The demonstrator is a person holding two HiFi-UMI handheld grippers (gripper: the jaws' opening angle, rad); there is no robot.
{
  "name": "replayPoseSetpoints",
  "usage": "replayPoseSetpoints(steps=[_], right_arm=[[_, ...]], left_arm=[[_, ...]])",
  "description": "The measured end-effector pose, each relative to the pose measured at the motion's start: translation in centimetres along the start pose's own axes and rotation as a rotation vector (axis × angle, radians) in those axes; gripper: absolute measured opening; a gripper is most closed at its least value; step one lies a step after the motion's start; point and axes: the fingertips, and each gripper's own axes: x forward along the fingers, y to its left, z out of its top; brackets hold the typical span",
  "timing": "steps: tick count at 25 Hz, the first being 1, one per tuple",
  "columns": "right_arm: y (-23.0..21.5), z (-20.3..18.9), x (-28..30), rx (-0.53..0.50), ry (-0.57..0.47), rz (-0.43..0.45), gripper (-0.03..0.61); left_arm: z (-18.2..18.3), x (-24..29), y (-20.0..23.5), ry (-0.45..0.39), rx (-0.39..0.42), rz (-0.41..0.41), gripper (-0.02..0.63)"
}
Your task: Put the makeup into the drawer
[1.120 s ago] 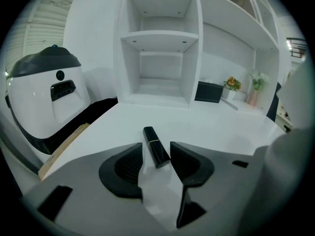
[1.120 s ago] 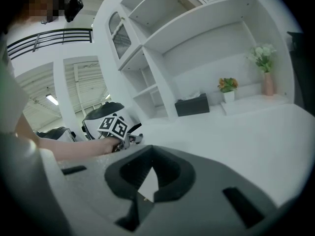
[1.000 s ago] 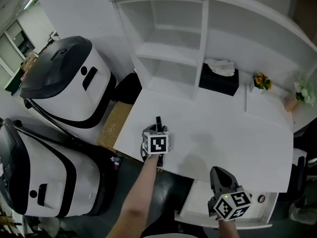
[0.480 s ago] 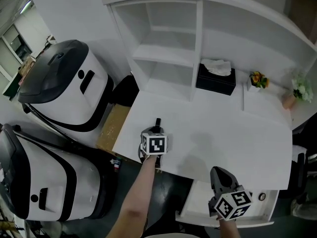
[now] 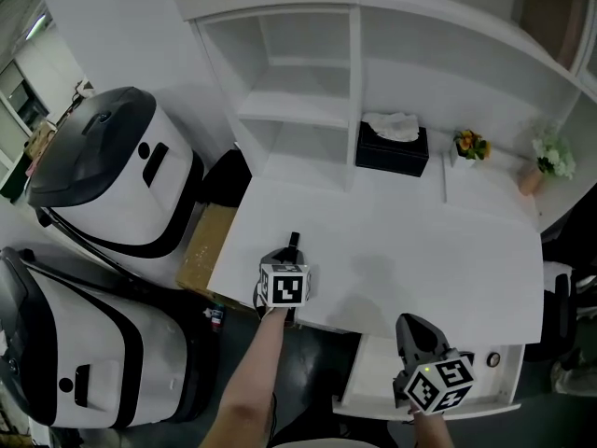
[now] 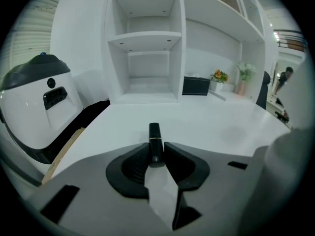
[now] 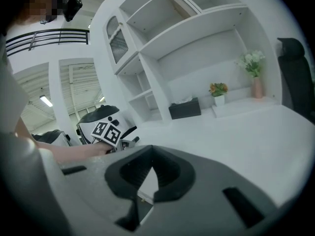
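Note:
A black lipstick tube (image 6: pixel 154 134) lies on the white desk (image 5: pixel 420 250) near its front left corner and points away from me. My left gripper (image 6: pixel 156 154) is shut on the tube's near end, with the cap sticking out past the pads. In the head view, the lipstick (image 5: pixel 295 241) shows just beyond the left gripper's marker cube (image 5: pixel 284 287). The white drawer (image 5: pixel 368 381) stands pulled out under the desk's front right. My right gripper (image 5: pixel 416 332) hovers over it, jaws shut and empty, which the right gripper view (image 7: pixel 151 154) also shows.
A black tissue box (image 5: pixel 392 147), a small flower pot (image 5: pixel 469 145) and a vase of white flowers (image 5: pixel 550 157) stand at the back of the desk. White shelves (image 5: pixel 289 110) rise behind. Two large white-and-black machines (image 5: pixel 112 175) and a cardboard piece (image 5: pixel 201 241) lie left of the desk.
The head view has swung, so the shelves and desk sit lower and further left in the picture. Both grippers keep their places, the left one at the lipstick.

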Motion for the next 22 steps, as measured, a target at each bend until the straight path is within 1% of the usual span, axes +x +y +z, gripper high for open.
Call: replayPoseSetpoints(steps=[5, 11, 16, 22], right_arm=[[0.1, -0.3, -1.5, 0.01, -0.024, -0.025, 0.003], [-0.4, -1.3, -4.3, 0.032, -0.048, -0.08, 0.003], [-1.5, -1.7, -7.5, 0.054, -0.079, -0.144, 0.002], [-3.9, -2.9, -11.9, 0.091, -0.103, -0.23, 0.003]], left_arm=[[0.3, -2.2, -2.5, -0.041, 0.064, -0.063, 0.098], [0.3, -4.8, -7.2, -0.084, 0.134, -0.176, 0.098], [0.1, -6.7, -12.2, -0.116, 0.229, -0.289, 0.098], [-1.5, -9.2, -19.1, -0.11, 0.322, -0.424, 0.098]])
